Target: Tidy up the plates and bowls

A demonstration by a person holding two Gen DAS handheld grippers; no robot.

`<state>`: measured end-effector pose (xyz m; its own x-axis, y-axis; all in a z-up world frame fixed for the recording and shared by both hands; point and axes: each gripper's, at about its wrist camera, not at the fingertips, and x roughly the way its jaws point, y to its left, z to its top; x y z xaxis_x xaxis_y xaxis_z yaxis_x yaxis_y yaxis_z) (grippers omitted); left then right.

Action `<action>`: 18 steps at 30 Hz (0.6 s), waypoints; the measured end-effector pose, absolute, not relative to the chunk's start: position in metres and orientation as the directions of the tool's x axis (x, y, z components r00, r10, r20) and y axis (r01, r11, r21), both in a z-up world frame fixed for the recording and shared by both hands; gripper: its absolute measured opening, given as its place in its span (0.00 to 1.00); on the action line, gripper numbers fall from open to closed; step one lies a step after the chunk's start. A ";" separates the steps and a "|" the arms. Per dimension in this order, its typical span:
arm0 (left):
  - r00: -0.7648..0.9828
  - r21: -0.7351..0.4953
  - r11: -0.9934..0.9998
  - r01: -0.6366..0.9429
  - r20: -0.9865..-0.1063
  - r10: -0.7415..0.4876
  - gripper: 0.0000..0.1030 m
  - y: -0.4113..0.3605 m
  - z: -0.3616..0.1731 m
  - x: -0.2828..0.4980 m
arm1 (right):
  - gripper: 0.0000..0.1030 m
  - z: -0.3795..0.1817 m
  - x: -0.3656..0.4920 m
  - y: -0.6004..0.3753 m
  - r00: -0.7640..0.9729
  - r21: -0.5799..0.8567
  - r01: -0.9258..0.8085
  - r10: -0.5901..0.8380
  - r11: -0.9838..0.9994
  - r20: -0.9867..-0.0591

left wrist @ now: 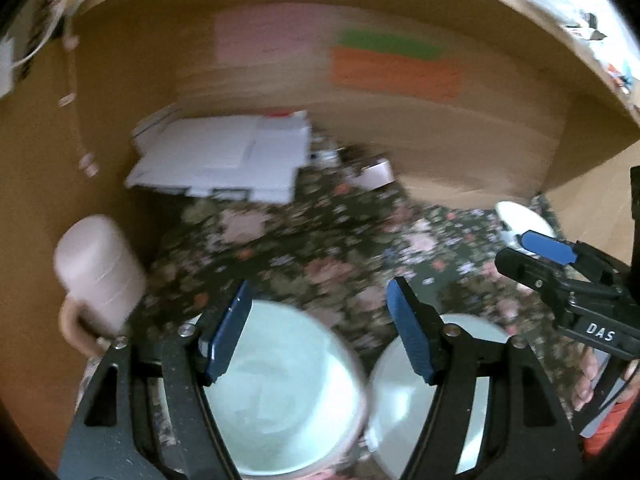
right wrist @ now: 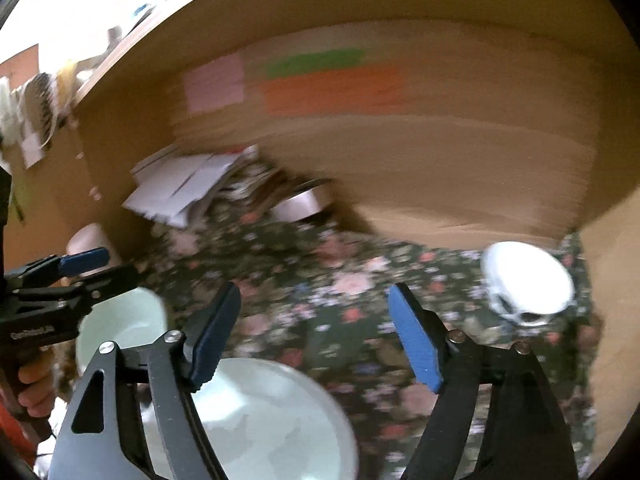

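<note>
Floral cloth (left wrist: 320, 248) under a wooden shelf (left wrist: 400, 0).
Pink mug (left wrist: 96, 272) at left, white papers (left wrist: 224, 160) behind, coloured notes (left wrist: 396, 68) on back panel.

Surface: dark floral-patterned cloth (left wrist: 320, 240) covering the tabletop.
Enclosure: tan wooden panels (left wrist: 480, 140) behind and at both sides.
Back panel: pink (left wrist: 272, 36), green (left wrist: 388, 44) and orange (left wrist: 396, 74) paper notes.
Light: bright daylight above the enclosure's upper edge.
</note>
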<state>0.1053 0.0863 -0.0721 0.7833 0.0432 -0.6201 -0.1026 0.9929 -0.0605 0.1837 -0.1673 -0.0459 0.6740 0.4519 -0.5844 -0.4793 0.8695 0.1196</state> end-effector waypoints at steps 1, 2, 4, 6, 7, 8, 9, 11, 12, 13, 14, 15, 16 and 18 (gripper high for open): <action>0.786 -0.068 0.994 -0.090 -0.618 0.029 0.69 0.082 -0.070 0.109 | 0.72 -0.044 0.186 -0.174 0.685 0.113 -0.464 0.437 0.878 -0.582; 0.788 -0.075 0.994 -0.078 -0.615 0.016 0.74 0.077 -0.068 0.113 | 0.72 -0.042 0.189 -0.181 0.696 0.106 -0.450 0.422 0.887 -0.581; 0.797 -0.086 0.995 -0.049 -0.604 -0.013 0.80 0.065 -0.064 0.122 | 0.72 -0.040 0.193 -0.194 0.718 0.090 -0.418 0.390 0.904 -0.577; 0.804 -0.076 0.997 -0.027 -0.594 -0.023 0.80 0.052 -0.061 0.132 | 0.72 -0.038 0.199 -0.207 0.735 0.081 -0.387 0.360 0.919 -0.575; 0.805 -0.067 0.998 -0.016 -0.593 -0.027 0.80 0.045 -0.060 0.139 | 0.72 -0.038 0.202 -0.214 0.742 0.079 -0.371 0.346 0.925 -0.574; 0.804 -0.063 0.998 -0.006 -0.594 -0.033 0.80 0.039 -0.059 0.144 | 0.72 -0.038 0.206 -0.221 0.749 0.078 -0.354 0.332 0.932 -0.573; 0.801 -0.059 0.998 0.006 -0.597 -0.041 0.80 0.032 -0.059 0.151 | 0.72 -0.038 0.210 -0.228 0.756 0.075 -0.336 0.316 0.939 -0.574; 0.795 -0.056 0.998 0.024 -0.604 -0.053 0.80 0.022 -0.059 0.161 | 0.72 -0.040 0.217 -0.239 0.768 0.074 -0.305 0.291 0.950 -0.571; 0.791 -0.054 0.998 0.033 -0.609 -0.059 0.80 0.017 -0.059 0.167 | 0.72 -0.041 0.220 -0.245 0.773 0.072 -0.288 0.276 0.955 -0.572; 0.786 -0.054 0.998 0.043 -0.614 -0.067 0.80 0.012 -0.059 0.174 | 0.72 -0.043 0.224 -0.251 0.776 0.069 -0.270 0.260 0.960 -0.575; 0.781 -0.056 0.997 0.050 -0.620 -0.074 0.80 0.008 -0.060 0.179 | 0.72 -0.045 0.228 -0.257 0.776 0.070 -0.253 0.246 0.965 -0.580; 0.774 -0.058 0.996 0.061 -0.628 -0.084 0.80 0.002 -0.061 0.187 | 0.72 -0.047 0.232 -0.264 0.776 0.075 -0.235 0.234 0.969 -0.586; 0.768 -0.059 0.996 0.069 -0.634 -0.091 0.80 -0.002 -0.062 0.191 | 0.72 -0.049 0.235 -0.269 0.776 0.077 -0.221 0.223 0.972 -0.590; 0.754 -0.064 0.994 0.085 -0.649 -0.106 0.80 -0.011 -0.064 0.203 | 0.72 -0.055 0.243 -0.280 0.774 0.081 -0.187 0.198 0.979 -0.602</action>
<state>0.2029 -0.0109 -0.0643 0.7537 -0.1064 -0.6486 0.0852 0.9943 -0.0640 0.2431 -0.2799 -0.0547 0.7738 0.1978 -0.6018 -0.1874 0.9790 0.0809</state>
